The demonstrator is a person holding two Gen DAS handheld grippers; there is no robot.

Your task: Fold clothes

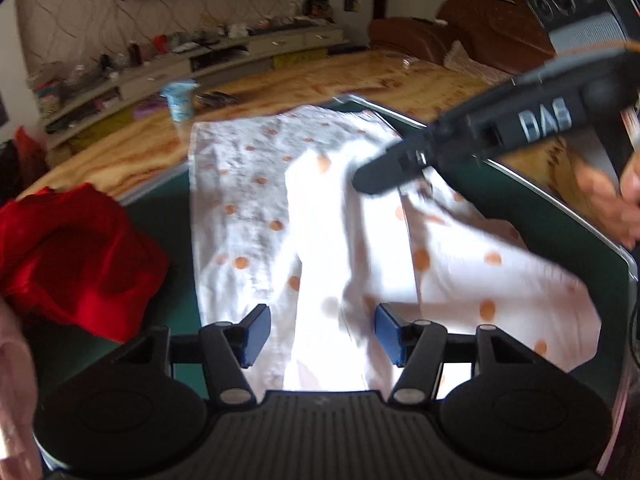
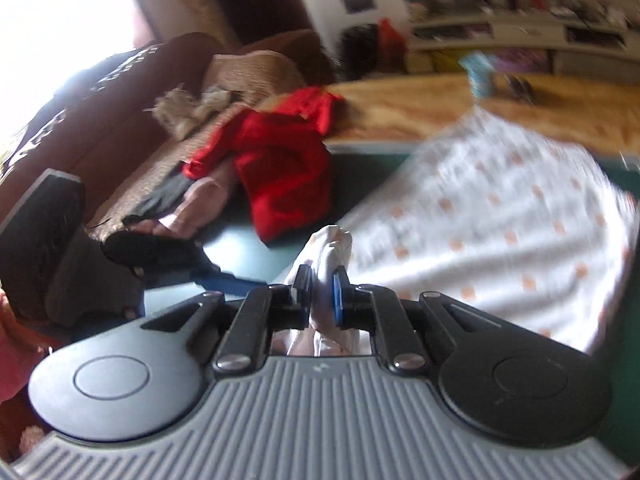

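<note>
A white garment with orange dots lies spread on a dark green mat. One flap is folded over its middle. My left gripper hangs over the near edge of the garment, open, with the cloth below its blue pads and not pinched. My right gripper is shut on a bunched fold of the white garment, lifted off the mat. In the left wrist view, the right gripper reaches in from the right over the garment's middle. A crumpled red garment sits at the mat's left edge.
The mat lies on a wooden table. A blue and white cup stands on the table beyond the garment. A brown sofa is behind on the right, and a cluttered low cabinet runs along the far wall.
</note>
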